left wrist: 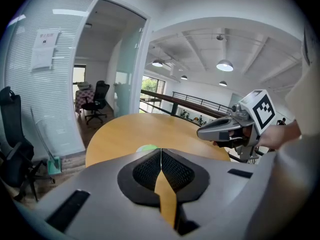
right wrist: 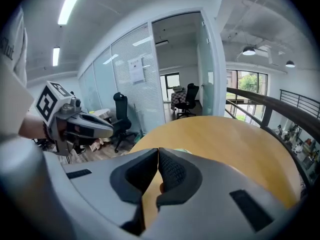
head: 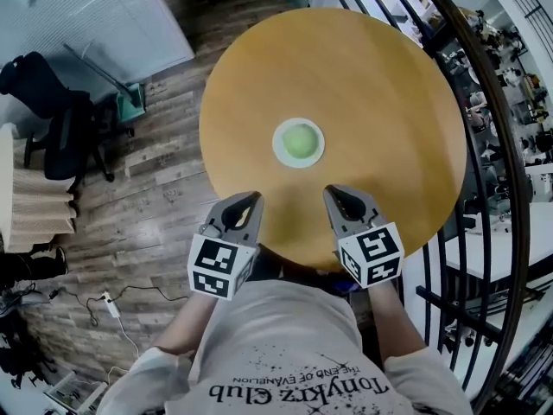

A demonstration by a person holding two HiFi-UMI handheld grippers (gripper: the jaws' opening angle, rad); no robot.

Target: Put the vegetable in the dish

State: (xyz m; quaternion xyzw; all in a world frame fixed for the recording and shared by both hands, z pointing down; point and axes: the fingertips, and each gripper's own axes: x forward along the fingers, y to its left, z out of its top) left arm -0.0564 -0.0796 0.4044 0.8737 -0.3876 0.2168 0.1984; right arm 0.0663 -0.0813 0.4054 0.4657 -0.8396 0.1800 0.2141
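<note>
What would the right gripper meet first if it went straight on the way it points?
Probably the small white round dish holding the green vegetable, ahead of the shut right gripper on the round wooden table; its height is unclear.

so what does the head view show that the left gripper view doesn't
Head view only: the whole round table, the white dish with the green vegetable in it, and the left gripper from above. Left gripper view only: ceiling lamps, a paper notice on the glass wall, and its own jaws pressed together with nothing between. Both: the table, the right gripper, and a sliver of the dish.
</note>
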